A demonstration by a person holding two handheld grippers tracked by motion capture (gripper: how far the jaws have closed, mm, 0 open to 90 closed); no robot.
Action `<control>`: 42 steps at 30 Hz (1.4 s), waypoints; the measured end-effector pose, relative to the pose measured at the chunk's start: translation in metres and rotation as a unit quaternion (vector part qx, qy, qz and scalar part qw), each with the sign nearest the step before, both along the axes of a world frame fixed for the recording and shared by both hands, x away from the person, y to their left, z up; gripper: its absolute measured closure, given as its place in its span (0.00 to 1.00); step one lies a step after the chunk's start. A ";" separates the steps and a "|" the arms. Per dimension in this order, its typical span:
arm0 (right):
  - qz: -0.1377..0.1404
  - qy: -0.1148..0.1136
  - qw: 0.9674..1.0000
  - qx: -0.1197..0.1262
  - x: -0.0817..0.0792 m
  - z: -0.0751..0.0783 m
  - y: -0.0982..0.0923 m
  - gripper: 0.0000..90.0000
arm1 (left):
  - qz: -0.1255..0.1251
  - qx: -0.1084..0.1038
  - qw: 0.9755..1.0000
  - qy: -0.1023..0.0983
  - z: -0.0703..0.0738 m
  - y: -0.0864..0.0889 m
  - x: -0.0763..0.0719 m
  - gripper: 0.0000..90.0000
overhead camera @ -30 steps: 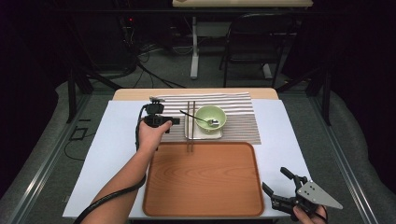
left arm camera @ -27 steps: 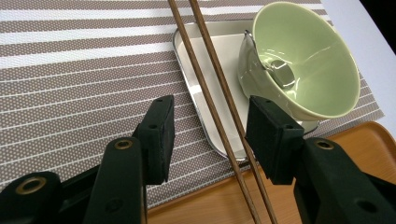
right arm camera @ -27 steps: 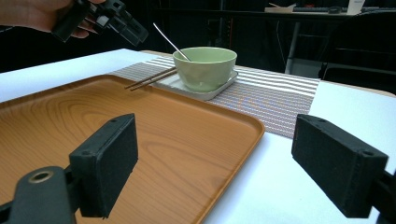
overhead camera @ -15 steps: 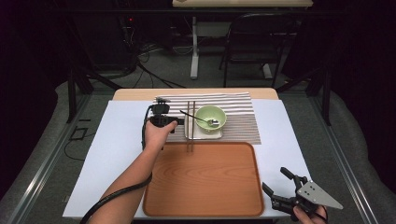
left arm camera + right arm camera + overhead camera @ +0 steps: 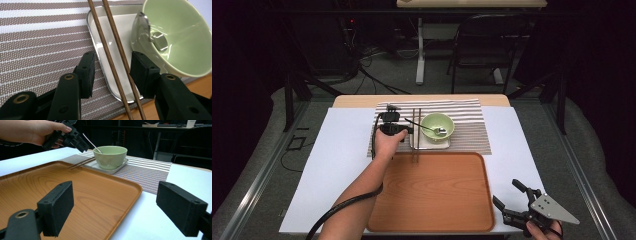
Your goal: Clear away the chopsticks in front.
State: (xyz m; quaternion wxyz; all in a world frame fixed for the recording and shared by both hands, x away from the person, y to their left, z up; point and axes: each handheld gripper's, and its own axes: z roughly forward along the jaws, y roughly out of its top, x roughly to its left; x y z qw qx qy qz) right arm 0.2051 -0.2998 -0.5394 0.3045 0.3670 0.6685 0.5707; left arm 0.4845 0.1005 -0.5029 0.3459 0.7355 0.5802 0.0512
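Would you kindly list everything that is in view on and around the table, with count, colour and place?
chopsticks: two, brown, lying across the near-left edge of the small tray, between the left gripper's pads, not yet pinched
bowl: one, pale green, on the small tray
spoon: one, silver, resting in the bowl
small tray: one, white, on the striped mat
striped mat: one, brown and white, far middle of the table
large tray: one, wood-coloured, near middle
table cover: one, white
chair: one, dark, behind the table
left gripper: black, jaws just closing around the chopsticks
right gripper: black, open, at the near right corner
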 end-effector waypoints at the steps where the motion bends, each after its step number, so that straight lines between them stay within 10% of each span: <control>1: 0.000 0.000 1.000 0.000 0.000 0.000 0.000 0.16 | 0.002 0.000 1.000 0.000 -0.001 0.000 0.001 0.62; 42: 0.005 0.001 1.000 0.003 0.000 0.000 0.000 0.16 | 0.024 0.014 1.000 -0.003 -0.032 -0.017 0.024 0.74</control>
